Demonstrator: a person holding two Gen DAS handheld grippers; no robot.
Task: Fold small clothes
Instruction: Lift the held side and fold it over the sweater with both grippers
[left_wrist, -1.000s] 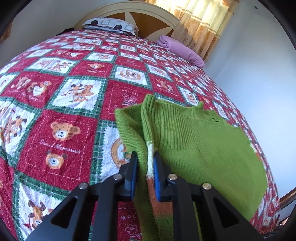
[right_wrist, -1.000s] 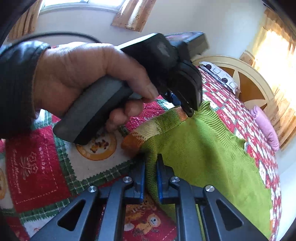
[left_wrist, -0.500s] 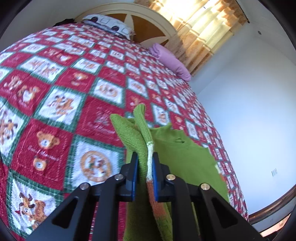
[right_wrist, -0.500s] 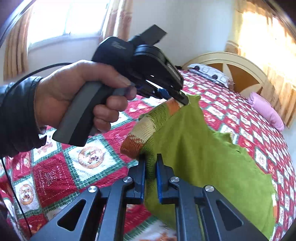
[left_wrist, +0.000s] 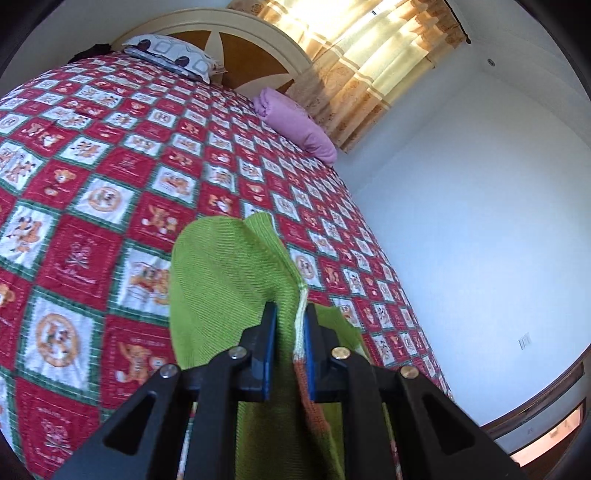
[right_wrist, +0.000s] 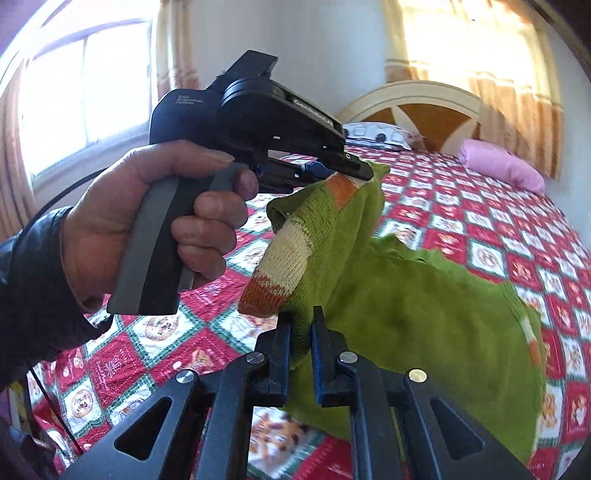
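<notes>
Both pairs of jaws are pinched narrow on knit fabric: the left gripper (left_wrist: 289, 317) clamps the striped cuff edge of the green sweater (right_wrist: 413, 317), the right gripper (right_wrist: 300, 325) a green fold beside the orange-and-cream band; the sweater hangs lifted between them above the patchwork quilt (left_wrist: 110, 206), its far part apparently trailing on the quilt toward the bed's right edge; a hand (right_wrist: 147, 221) grips the left gripper's handle; a purple pillow (left_wrist: 295, 123) lies near the headboard (left_wrist: 229, 22)

Sunlight glows through patterned curtains (left_wrist: 373, 70) behind a bed's arched headboard (left_wrist: 236, 37); a red patchwork quilt (left_wrist: 110, 177) covers the bed, white walls (left_wrist: 480, 221) at right.
</notes>
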